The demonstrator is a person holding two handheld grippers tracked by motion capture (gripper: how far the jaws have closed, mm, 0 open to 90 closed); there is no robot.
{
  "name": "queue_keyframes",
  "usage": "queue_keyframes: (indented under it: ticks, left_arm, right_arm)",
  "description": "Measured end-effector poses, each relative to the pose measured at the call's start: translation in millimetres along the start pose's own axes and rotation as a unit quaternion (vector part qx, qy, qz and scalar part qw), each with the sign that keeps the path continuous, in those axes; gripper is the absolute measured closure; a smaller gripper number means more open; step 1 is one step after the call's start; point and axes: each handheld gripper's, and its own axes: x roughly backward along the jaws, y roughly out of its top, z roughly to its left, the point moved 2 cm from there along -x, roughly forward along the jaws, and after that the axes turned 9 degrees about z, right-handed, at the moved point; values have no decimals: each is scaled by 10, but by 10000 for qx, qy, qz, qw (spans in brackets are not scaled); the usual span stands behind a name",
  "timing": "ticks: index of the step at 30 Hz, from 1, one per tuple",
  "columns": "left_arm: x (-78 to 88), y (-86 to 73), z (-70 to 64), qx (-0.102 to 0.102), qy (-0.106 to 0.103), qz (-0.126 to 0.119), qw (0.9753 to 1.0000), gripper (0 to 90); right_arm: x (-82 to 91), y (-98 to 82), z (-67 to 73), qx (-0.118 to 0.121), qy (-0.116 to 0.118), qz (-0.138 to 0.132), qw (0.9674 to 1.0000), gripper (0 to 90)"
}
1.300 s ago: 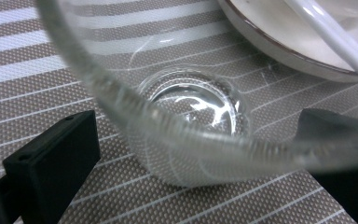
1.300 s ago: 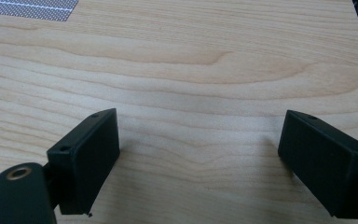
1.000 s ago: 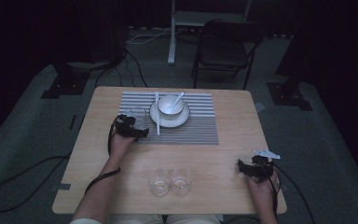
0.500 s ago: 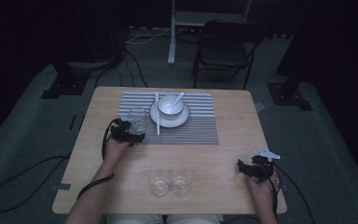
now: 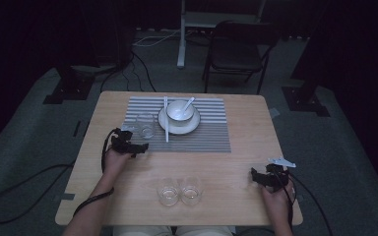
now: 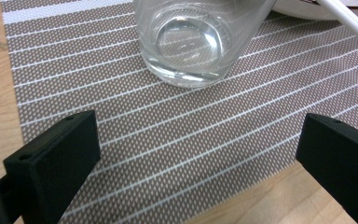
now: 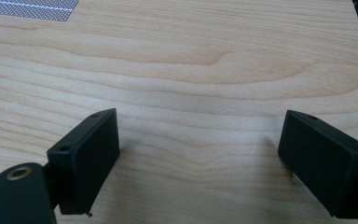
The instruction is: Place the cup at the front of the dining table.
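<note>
A clear glass (image 5: 145, 125) (image 6: 196, 39) stands upright on the left part of the striped placemat (image 5: 211, 135) (image 6: 177, 154). Just in front of it my left gripper (image 5: 134, 145) (image 6: 200, 163) is open, its jaws wide apart and clear of the glass. To the glass's right a white bowl (image 5: 180, 110) with a spoon in it sits on a white saucer (image 5: 193, 127), and a white chopstick (image 5: 166, 118) lies along the saucer's left side. Two more clear glasses (image 5: 179, 191) stand side by side near the table's front edge. My right gripper (image 5: 261, 178) (image 7: 200, 163) rests open over bare wood at the front right.
The wooden table (image 5: 246, 162) has bare wood between the placemat and the two front glasses. A dark chair (image 5: 238, 54) and a white stand (image 5: 182, 34) are on the floor behind the table. Cables trail from both grippers off the table's front.
My left gripper has let go of the glass on the placemat and drawn back towards me and to the left. The right gripper has stayed put.
</note>
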Motion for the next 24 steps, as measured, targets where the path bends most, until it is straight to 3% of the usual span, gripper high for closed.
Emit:
queue_keyframes:
  ticks: [8, 21, 24]
  left_arm:
    - [102, -85, -45, -208, -48, -32, 9998, 0]
    - [283, -270, -82, -252, -68, -242, 9994, 0]
    - [362, -332, -92, -196, -176, -331, 9991, 0]
  right_arm:
    - [0, 0, -1, 3, 1, -1, 10000, 118]
    - [0, 0, 0, 3, -1, -1, 10000, 119]
    - [0, 0, -1, 4, -1, -1, 10000, 119]
